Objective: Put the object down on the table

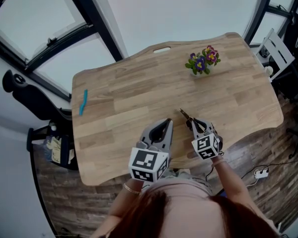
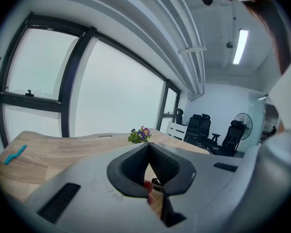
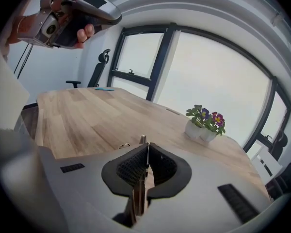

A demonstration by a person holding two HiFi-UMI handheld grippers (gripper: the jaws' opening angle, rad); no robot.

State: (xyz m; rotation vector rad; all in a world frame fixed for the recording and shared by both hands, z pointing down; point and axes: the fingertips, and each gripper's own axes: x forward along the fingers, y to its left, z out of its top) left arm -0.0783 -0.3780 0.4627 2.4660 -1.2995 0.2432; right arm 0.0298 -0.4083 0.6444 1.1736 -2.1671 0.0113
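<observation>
Head view: my right gripper is over the near part of the table, with my left gripper just beside it.
Right gripper view: my fingers are clamped on a thin brownish object.
Object's long axis: runs along my jaws; its tip sticks out past them and points away from me across the table, the flower pot ahead to its right.
Left gripper view: my fingers are pressed together with nothing between them.

The left gripper and the right gripper each have a smooth pale grey shell with dark rectangular slots. Black ribbed pads line the jaws, and each gripper carries a cube faced with black-and-white square markers. The person has reddish-brown hair and wears a pale pink top and a thin bracelet on the left wrist.
</observation>
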